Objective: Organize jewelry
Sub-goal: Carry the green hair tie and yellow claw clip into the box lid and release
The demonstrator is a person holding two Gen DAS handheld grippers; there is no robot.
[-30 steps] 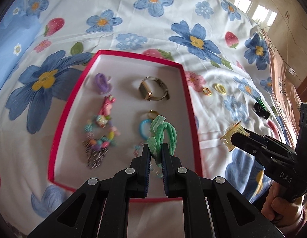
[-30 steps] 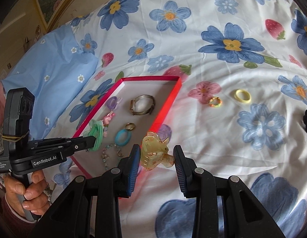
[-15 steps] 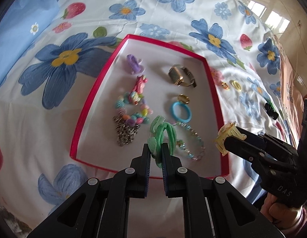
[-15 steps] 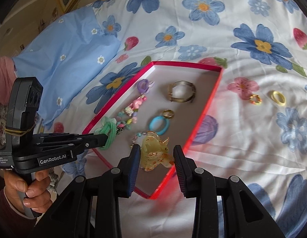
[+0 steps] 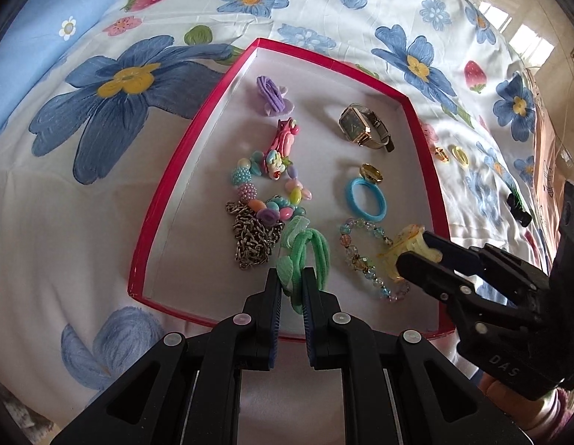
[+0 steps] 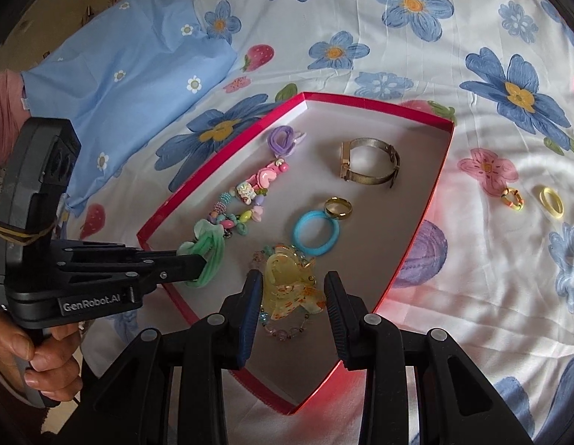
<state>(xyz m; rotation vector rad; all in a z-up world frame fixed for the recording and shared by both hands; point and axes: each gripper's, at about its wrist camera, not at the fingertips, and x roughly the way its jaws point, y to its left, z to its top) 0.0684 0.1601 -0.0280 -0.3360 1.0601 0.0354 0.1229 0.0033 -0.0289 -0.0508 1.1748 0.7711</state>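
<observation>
Bed sheet [image 5: 82, 222], white with blue flowers and strawberries, covers the whole work surface. A plain blue cloth [image 6: 131, 85] lies over it at the far left in the right wrist view.

Tray [image 5: 164, 193], shallow, red rim, pale floor, sits on the sheet. Both grippers are over its near end.

Left gripper [image 5: 292, 282]: jaws nearly closed, pinching a green hair tie [image 5: 309, 256]. The tie sticks up from between the pads, above the tray floor, just beside the metal chain [image 5: 255, 239]. A hand [image 6: 45, 356] grips this tool's handle, seen in the right wrist view.

Right gripper [image 6: 290, 296]: jaws part open, both pads pressed on a yellow translucent hair claw [image 6: 290, 285]. The claw hangs over the clear bead bracelet [image 5: 364, 259] at the tray's near right end; cannot tell whether they touch.

Contents of the tray, far to near:
- watch [image 5: 364, 129], right column, lying on its side
- purple hair tie [image 5: 272, 96], left column, far corner
- pink clip [image 5: 285, 141], then a string of coloured beads [image 5: 264, 193] touching the chain
- blue hair tie [image 5: 366, 198], with a gold ring [image 5: 372, 174] touching its far edge

Outside the tray, on the sheet to its right: a yellow ring [image 6: 551, 202], a small multicoloured ring [image 6: 512, 199] just beside it, and a black item [image 5: 518, 207] further right, too small to identify.
</observation>
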